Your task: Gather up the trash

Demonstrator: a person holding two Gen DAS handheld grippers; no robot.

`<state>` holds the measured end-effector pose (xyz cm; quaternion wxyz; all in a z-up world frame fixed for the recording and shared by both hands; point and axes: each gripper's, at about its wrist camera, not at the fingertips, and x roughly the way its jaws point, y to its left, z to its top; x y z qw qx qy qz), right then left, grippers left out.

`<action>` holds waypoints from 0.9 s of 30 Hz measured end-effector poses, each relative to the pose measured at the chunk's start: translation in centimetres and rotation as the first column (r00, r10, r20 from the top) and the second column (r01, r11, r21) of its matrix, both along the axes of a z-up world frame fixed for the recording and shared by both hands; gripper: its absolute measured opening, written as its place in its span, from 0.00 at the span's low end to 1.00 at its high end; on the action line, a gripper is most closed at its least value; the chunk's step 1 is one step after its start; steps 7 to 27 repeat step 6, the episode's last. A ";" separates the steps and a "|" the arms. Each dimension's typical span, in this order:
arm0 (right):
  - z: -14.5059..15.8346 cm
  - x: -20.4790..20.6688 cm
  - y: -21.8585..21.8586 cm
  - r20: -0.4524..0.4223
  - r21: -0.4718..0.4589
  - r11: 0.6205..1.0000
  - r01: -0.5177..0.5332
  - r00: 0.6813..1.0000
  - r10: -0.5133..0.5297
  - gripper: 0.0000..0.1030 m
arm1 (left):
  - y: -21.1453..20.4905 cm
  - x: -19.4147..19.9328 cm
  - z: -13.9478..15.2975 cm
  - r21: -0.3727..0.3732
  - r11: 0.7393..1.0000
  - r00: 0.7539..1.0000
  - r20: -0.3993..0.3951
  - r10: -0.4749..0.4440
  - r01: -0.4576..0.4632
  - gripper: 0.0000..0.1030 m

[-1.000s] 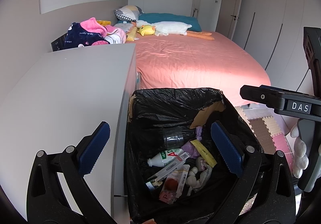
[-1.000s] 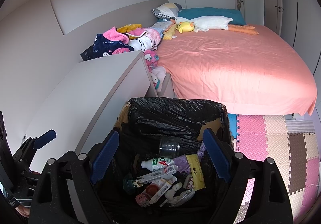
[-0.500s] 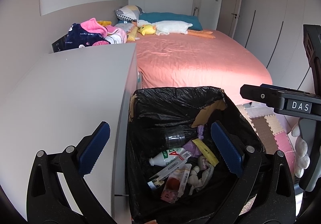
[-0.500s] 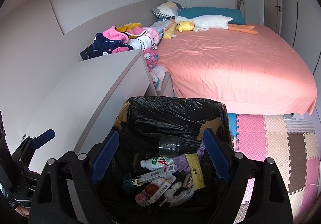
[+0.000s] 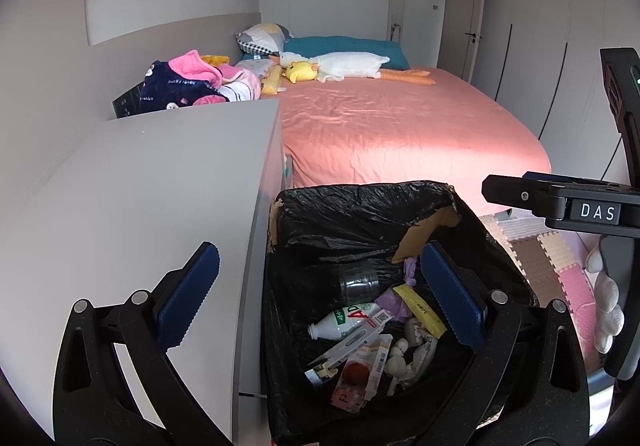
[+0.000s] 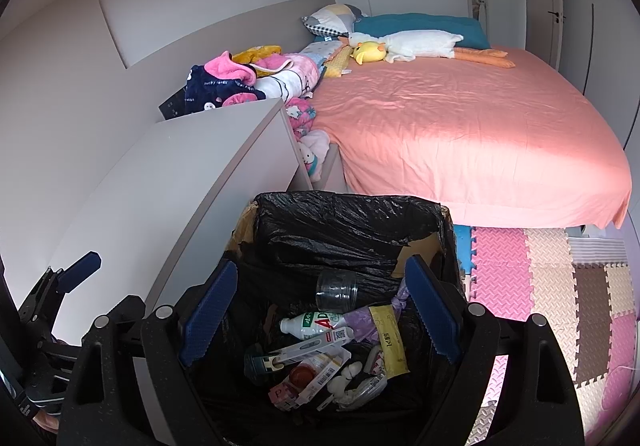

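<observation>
Trash fills the bottom of the bin (image 6: 348, 230), a cardboard box lined with a black bag, standing on the floor against the near corner of the grey tabletop (image 5: 132, 182) and just before the foot of the pink bed (image 6: 460, 118). Inside I see a white bottle (image 6: 310, 326), a clear plastic cup (image 6: 336, 288), a yellow packet (image 6: 390, 340) and mixed wrappers. My left tongs (image 5: 320, 302) hang spread wide with nothing between the pads, one pad over the tabletop's edge, the other over the bin. My right tongs (image 6: 320, 312) are likewise spread and empty above the bin's mouth.
</observation>
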<state>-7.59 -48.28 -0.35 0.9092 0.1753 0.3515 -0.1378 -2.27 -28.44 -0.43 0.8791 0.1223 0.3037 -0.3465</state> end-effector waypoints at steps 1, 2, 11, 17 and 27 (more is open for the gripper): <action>0.0 0.0 0.0 0.000 0.000 1.000 0.000 1.000 0.000 0.83 | -0.1 0.1 0.0 0.004 1.000 1.000 -0.005 0.004 -0.004 0.94; 0.0 0.0 0.0 0.000 0.000 1.000 -0.001 1.000 0.001 0.83 | -0.1 0.1 0.0 0.006 1.000 1.000 -0.010 0.002 -0.002 0.94; 0.0 0.0 0.0 0.000 0.000 1.000 -0.001 1.000 0.001 0.83 | -0.1 0.4 -0.2 0.011 1.000 1.000 -0.025 0.003 -0.002 0.94; 0.0 0.0 0.0 0.000 0.000 1.000 -0.001 1.000 0.001 0.83 | -0.1 0.4 -0.2 0.011 1.000 1.000 -0.025 0.003 -0.002 0.94; 0.0 0.0 0.0 0.000 0.000 1.000 -0.001 1.000 0.001 0.83 | -0.1 0.4 -0.2 0.011 1.000 1.000 -0.025 0.003 -0.002 0.94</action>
